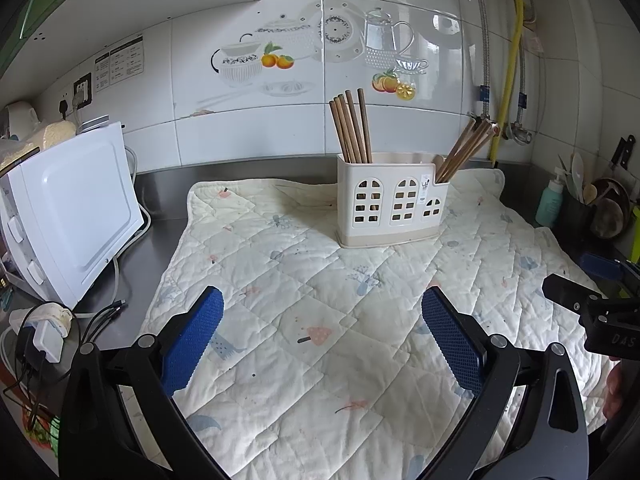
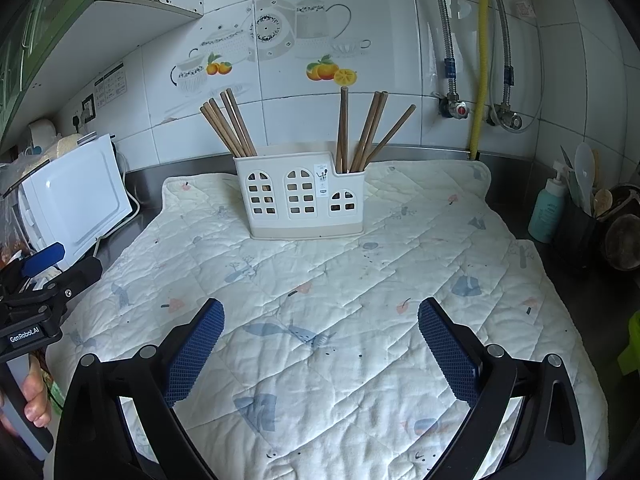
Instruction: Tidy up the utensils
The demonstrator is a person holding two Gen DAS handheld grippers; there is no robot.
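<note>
- Left gripper (image 1: 322, 334): jaws stand wide apart, nothing between the blue pads; it hangs over the quilted mat (image 1: 280, 264), well short of the holder.
- Right gripper (image 2: 320, 338): likewise spread and empty, above the same mat. A hand (image 2: 34, 396) on the left gripper's handle shows at the edge of the right wrist view.
- Utensil holder (image 2: 304, 196): cream plastic, window-shaped cut-outs, upright on the far half of the mat, close to the tiled wall.
- Left bundle of chopsticks (image 2: 228, 126): brown wooden sticks in the holder's taller left compartment, leaning left together.
- Right bundle of chopsticks (image 2: 368, 132): in the lower right compartment, fanned out; one near upright, the others tilted right.
- Progress, as judged: no loose utensil lies on the mat in either view and both grippers are free, so the sorting appears complete or nearly so. At most, the splayed right bundle could be tidied.
- Surroundings: white appliance (image 1: 76, 212) to the left, soap bottle (image 2: 546, 214) to the right, both clear of the mat.
</note>
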